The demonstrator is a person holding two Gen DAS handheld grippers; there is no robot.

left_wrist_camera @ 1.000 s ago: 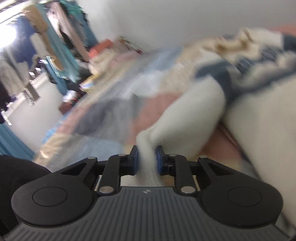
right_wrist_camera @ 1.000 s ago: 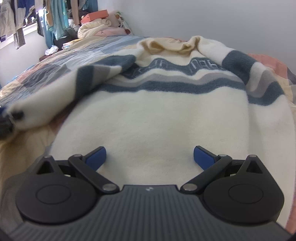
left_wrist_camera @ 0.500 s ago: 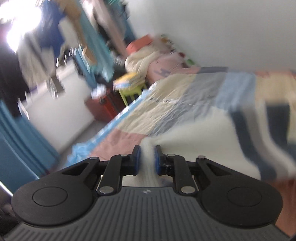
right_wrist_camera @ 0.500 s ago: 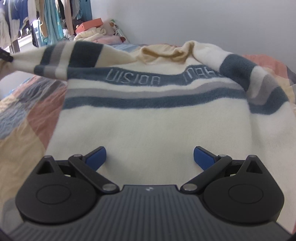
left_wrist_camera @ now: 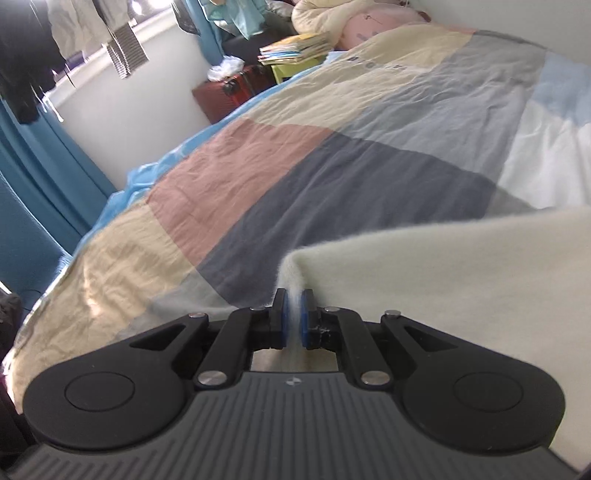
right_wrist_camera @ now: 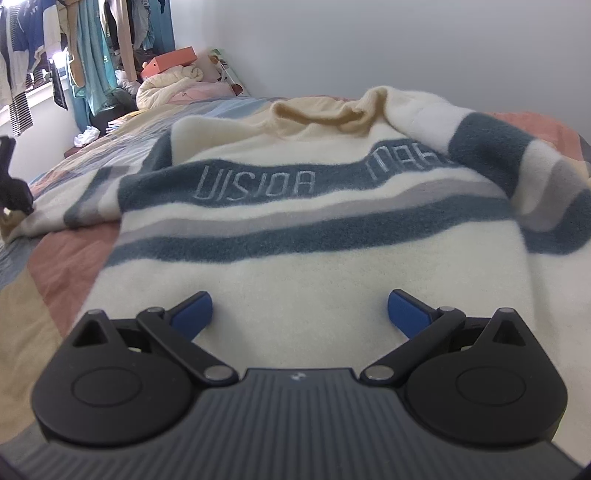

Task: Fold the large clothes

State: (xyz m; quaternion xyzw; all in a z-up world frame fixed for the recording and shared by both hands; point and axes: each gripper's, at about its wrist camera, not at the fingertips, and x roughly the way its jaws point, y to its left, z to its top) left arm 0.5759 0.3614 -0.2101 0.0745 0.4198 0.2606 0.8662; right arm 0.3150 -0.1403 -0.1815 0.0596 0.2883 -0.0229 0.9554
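Note:
A cream fleece sweater [right_wrist_camera: 295,258] with blue and grey stripes lies front up across the bed, its collar at the far side. My left gripper [left_wrist_camera: 293,306] has its jaws closing tight on the cuff of the left sleeve [left_wrist_camera: 443,266], and the blue pads press on the cream fabric. That sleeve [right_wrist_camera: 92,199] stretches out to the left over the bedspread, with the left gripper [right_wrist_camera: 11,184] at its end. The other sleeve [right_wrist_camera: 517,166] is folded in over the chest at the right. My right gripper [right_wrist_camera: 300,314] hovers open over the lower body of the sweater, holding nothing.
A patchwork bedspread [left_wrist_camera: 258,166] covers the bed. Past its far end sit a bundle of bedding [left_wrist_camera: 332,18], a stack of books on a yellow stool [left_wrist_camera: 291,51] and a red case [left_wrist_camera: 229,92]. Clothes hang along the window [right_wrist_camera: 22,74]; a grey wall [right_wrist_camera: 406,48] runs behind.
My left gripper has swung out to the left with the sleeve cuff, drawing the sleeve off the sweater's front and flat onto the bedspread. The right gripper has shifted slightly and stays open.

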